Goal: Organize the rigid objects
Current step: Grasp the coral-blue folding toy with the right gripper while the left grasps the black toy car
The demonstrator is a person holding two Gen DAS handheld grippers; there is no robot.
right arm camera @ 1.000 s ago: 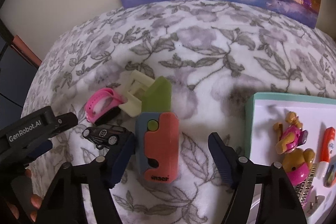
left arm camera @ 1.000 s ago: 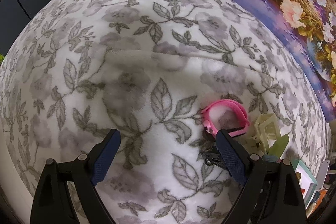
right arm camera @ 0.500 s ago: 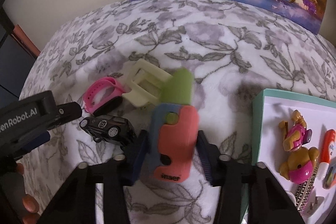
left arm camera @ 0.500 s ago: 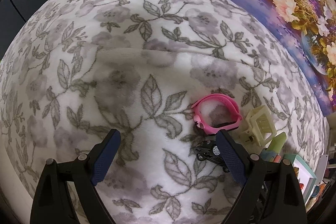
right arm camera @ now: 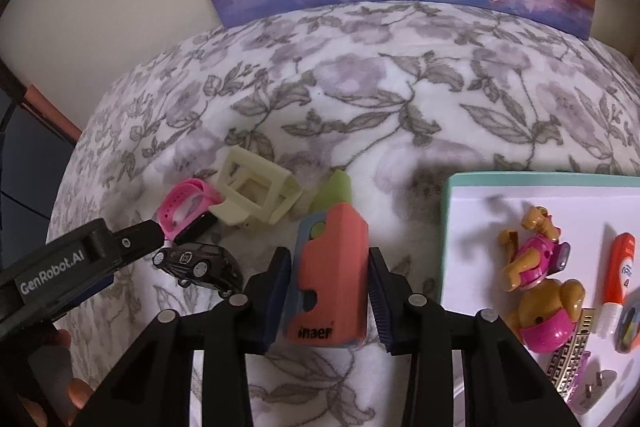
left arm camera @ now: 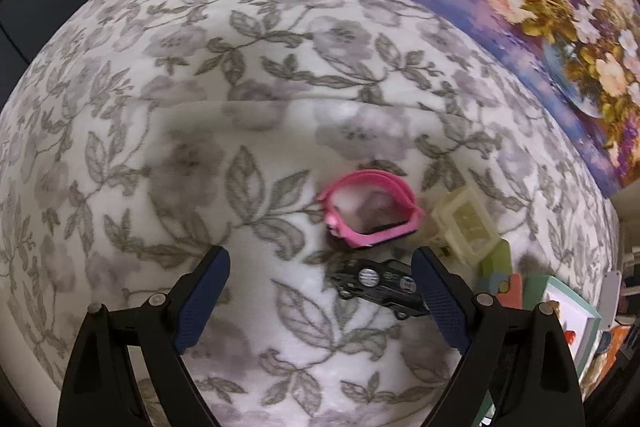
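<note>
Blanket: floral fleece carrying the loose items; what lies beneath is hidden.
Tray: teal-rimmed, at right, already holds sorted toys; likely destination.
Right tongs: have just been closing; now clamped on the coral-and-blue case, which looks tilted off the blanket.
Left tongs: wide open, empty, above the black toy car; nearer it than before.

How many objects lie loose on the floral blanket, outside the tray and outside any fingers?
3: the pink watch band, the cream plastic frame touching its right side, and the black toy car in front of the band. Others may be hidden outside both views.
</note>
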